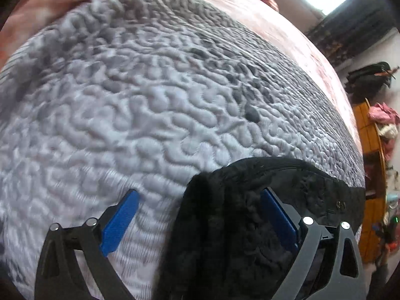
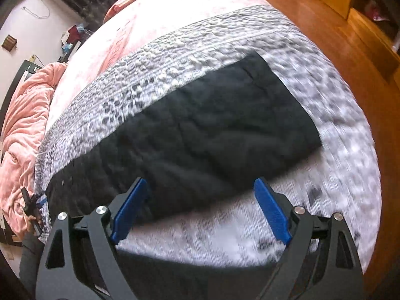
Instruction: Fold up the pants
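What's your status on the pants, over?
Left gripper open, pants edge between jaws, not clamped. Right gripper open, empty. Pants flat on grey quilt. Nothing in the way.

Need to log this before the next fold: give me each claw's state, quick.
Left claw: open, black pants bunched between its fingers, not clamped.
Right claw: open, holding nothing, above the pants.

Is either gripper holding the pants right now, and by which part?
Neither. The left gripper and the right gripper both stand open. The black pants lie on the grey bedspread, an edge bunched between the left jaws but not pinched.
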Demonstrator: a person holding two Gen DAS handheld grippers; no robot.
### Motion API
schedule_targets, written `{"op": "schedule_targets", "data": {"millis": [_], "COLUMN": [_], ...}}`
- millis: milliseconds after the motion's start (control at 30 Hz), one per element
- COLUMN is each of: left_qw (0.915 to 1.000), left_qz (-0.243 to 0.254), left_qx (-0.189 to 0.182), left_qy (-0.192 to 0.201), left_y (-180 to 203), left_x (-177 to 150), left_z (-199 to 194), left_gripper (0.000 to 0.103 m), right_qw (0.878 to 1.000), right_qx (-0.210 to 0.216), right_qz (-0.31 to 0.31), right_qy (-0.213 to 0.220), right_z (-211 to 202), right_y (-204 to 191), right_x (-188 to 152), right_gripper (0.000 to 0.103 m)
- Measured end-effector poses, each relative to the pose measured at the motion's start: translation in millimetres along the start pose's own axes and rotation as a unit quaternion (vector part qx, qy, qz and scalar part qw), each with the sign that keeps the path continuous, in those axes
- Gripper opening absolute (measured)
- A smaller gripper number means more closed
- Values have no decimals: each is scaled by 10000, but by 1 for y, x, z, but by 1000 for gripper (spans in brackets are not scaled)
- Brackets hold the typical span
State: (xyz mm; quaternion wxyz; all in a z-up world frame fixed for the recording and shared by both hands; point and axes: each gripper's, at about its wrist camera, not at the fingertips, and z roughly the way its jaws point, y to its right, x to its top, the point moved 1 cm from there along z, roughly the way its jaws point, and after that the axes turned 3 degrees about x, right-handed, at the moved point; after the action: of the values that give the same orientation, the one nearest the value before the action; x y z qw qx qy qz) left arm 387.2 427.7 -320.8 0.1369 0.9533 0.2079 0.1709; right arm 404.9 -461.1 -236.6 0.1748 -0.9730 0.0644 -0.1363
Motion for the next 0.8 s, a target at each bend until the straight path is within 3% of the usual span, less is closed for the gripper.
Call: {"op": "schedule_targets", "data": {"millis": [33, 100, 167, 267, 467, 667, 800], "left_qw": [10000, 9992, 9983, 9959, 9951, 9966, 9982], "left_qz": [92, 351, 522, 786, 755, 633, 448], "left_qx": [-27, 56, 68, 342, 520, 508, 404], "left_qy": [-14, -179, -253, -303, -358, -132, -47], "left_y": [3, 10, 18, 28, 30, 31, 25], "left_x": [2, -1, -3, -4, 2, -3, -4], "left_z": [2, 5, 5, 5, 16, 17, 16], "left_gripper": [90, 63, 52, 51, 48, 41, 42], "right_qw": [10000, 10000, 10000, 10000, 9994, 9986, 9985], "right_qx": [1, -23, -37, -66, -279, -476, -535], "right_qz": [-15, -31, -12, 28, 194, 202, 130], "right_qy": [-19, -52, -70, -37, 118, 117, 31], "right_z": [8, 22, 34, 46, 60, 85, 103], "right_y": [-1, 0, 6, 17, 47, 75, 89], "right_x": [10, 26, 41, 64, 114, 156, 171], "right_gripper": [88, 88, 88, 88, 88, 88, 88]}}
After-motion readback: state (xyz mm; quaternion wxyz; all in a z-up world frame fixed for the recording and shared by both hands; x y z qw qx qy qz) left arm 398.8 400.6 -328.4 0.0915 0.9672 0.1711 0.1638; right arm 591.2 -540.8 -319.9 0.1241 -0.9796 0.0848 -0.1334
